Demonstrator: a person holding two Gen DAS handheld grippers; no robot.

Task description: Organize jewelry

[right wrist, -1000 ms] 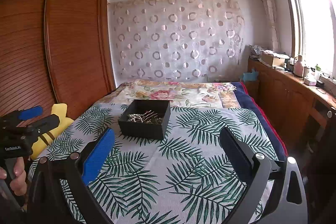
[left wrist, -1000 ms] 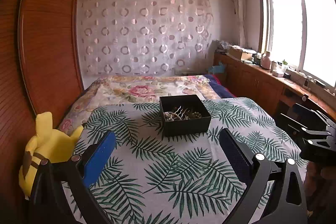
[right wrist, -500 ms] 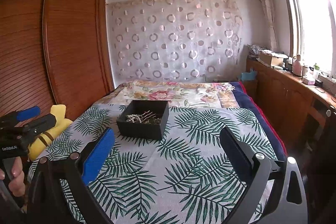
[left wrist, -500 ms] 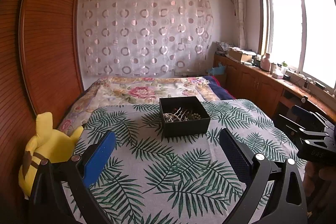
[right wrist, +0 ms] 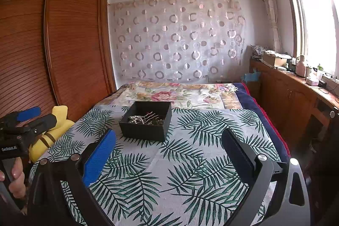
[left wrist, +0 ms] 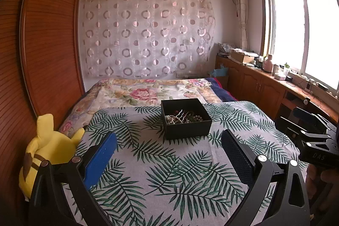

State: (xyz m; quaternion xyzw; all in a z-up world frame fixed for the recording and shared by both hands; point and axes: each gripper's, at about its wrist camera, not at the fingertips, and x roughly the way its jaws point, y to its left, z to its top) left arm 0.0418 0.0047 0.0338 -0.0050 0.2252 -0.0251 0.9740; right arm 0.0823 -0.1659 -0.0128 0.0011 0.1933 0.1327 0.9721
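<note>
We hold both tools, left tool (left wrist: 168,154) and right tool (right wrist: 168,151), apart and empty, short of the black box (left wrist: 186,120). Nothing is lifted yet; next we reach its tangled jewelry (left wrist: 183,118).

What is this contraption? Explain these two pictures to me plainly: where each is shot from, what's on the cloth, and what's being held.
There is no robot. A person holds a two-finger gripper in each hand, with a camera on each looking along its fingers. One picture is from the left gripper, the other from the right gripper; each also catches the other at its edge. Both are open and hold nothing. On the leaf-print cloth stands an open black box with a pearl string and a wavy hairpin inside. A yellow plush sits off the cloth's left edge.
</note>
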